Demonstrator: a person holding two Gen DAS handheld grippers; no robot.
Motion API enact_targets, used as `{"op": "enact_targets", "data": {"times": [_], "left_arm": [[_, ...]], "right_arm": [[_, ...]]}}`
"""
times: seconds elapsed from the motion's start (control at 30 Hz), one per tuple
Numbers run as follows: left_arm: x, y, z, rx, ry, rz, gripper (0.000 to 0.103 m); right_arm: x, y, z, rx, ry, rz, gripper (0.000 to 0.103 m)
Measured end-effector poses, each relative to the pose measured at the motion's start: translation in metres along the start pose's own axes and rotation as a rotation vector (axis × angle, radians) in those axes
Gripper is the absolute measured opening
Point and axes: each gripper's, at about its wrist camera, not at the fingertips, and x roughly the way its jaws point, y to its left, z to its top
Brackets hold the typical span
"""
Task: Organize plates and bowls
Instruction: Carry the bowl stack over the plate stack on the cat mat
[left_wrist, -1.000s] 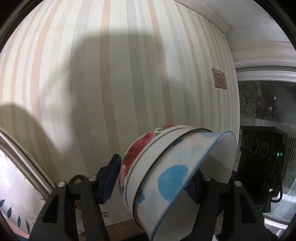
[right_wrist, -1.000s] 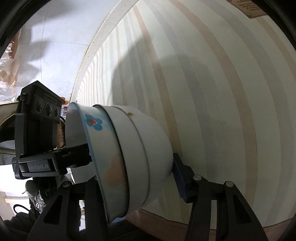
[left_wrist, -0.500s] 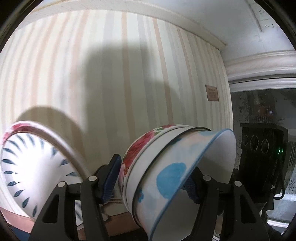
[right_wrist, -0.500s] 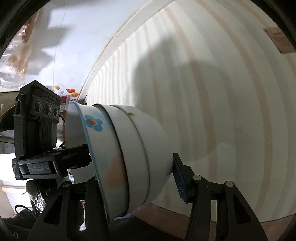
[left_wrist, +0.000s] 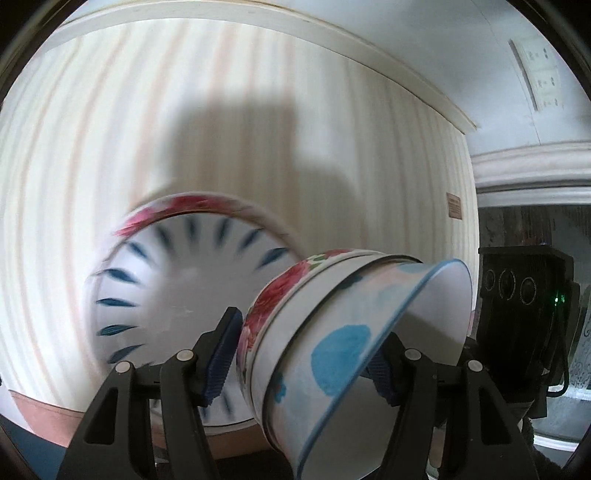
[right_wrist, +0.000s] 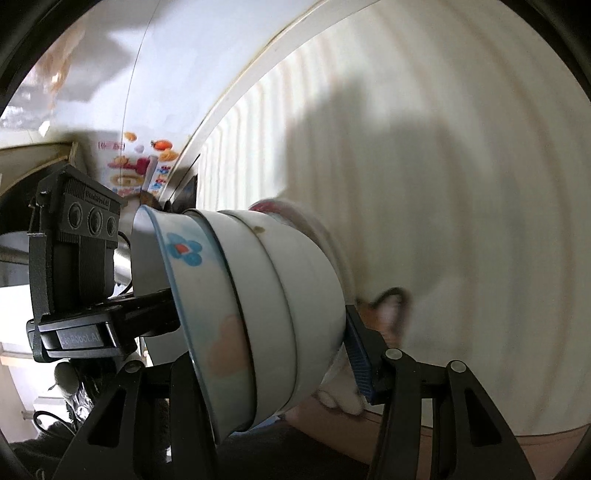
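A stack of nested bowls (left_wrist: 332, 350) is held sideways between both grippers. The outer bowl has blue spots and a blue rim; the inner one has red roses. My left gripper (left_wrist: 306, 354) is shut on the stack. My right gripper (right_wrist: 266, 339) is shut on the same stack of bowls (right_wrist: 266, 302) from the other side. A white plate with blue leaf marks and a red rose rim (left_wrist: 177, 291) stands on edge against the striped wall, behind the left fingers. It shows only as a blurred edge in the right wrist view (right_wrist: 317, 229).
A striped wall (left_wrist: 110, 147) fills the background, with a brown ledge (left_wrist: 44, 417) at its foot. The other gripper's black camera housing (left_wrist: 524, 306) is at the right. A colourful package (right_wrist: 136, 166) is at the far left in the right wrist view.
Both views have swung. The blue-leaf plate has moved from the left edge toward the middle of the left wrist view, behind the bowls. Both grips on the bowls are unchanged.
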Motion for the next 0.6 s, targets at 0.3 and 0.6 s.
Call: {"op": "enact_targets", "data": {"times": [0.3, 0.6], "left_arm": [[-0.006, 0.049, -0.004, -0.074, -0.025, -0.011, 0.061], [-0.003, 0.073, -0.006, -0.103, -0.029, -0.018, 0.061]], "right_arm": [[0.058, 0.034, 0.002, -0.041, 0.052, -0.010, 0.053], [0.091, 0.049, 0.009, -0.067, 0.096, -0.040, 0.053]]}}
